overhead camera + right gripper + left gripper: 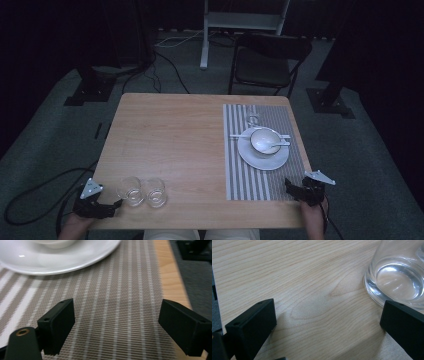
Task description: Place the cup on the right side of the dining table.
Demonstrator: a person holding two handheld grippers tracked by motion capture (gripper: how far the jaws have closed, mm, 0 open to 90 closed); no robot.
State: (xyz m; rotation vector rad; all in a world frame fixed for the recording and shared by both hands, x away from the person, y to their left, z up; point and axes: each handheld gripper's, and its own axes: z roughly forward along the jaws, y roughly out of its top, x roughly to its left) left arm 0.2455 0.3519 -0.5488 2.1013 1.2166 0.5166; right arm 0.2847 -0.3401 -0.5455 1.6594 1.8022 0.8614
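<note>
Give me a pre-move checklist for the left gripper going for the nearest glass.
1. Left gripper open: ok, fingers spread wide.
2. Nearest glass upright on the wooden table: ok.
3. Glass between the fingers: not ok, it sits off toward one finger in the left gripper view.
4. Second glass clear of the first: cannot tell, they stand very close.
5. Right gripper out of the way: ok, open over the striped placemat near the white plate.

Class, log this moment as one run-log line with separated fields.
left gripper: open, beside near glass | right gripper: open, over placemat | plate: untouched
</note>
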